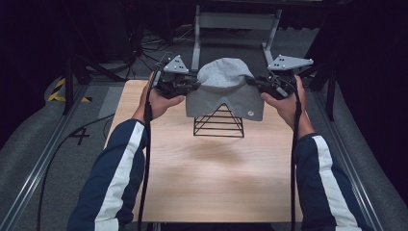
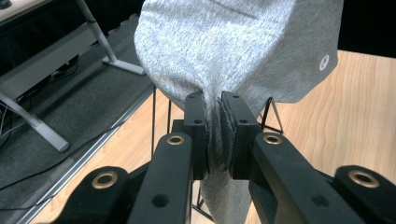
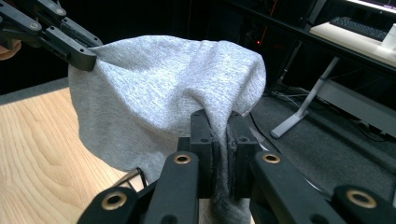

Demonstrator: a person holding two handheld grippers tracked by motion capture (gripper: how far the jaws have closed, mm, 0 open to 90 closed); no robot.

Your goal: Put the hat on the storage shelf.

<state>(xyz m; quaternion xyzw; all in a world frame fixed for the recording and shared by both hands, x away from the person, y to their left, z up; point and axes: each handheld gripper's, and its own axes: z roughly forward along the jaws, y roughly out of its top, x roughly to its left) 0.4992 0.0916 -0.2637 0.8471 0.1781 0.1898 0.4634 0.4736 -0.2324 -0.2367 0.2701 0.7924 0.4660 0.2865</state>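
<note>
A grey knit beanie (image 1: 225, 89) hangs stretched over the top of a black wire pyramid stand (image 1: 219, 123) at the far middle of the wooden table (image 1: 202, 178). My left gripper (image 1: 192, 86) is shut on the beanie's left edge, and the cloth (image 2: 215, 130) shows pinched between its jaws. My right gripper (image 1: 255, 83) is shut on the right edge, with a fold of the beanie (image 3: 219, 140) held between its jaws. A small round logo (image 1: 251, 114) marks the beanie's lower right corner. In the right gripper view the other gripper (image 3: 88, 58) bites the beanie's far edge.
The person's forearms in dark blue sleeves with white stripes (image 1: 115, 173) come in from the bottom. Cables (image 1: 145, 159) trail from both grippers over the table. A grey metal frame (image 1: 235, 21) stands beyond the table's far edge. Grey floor and rails (image 1: 43, 159) flank the table.
</note>
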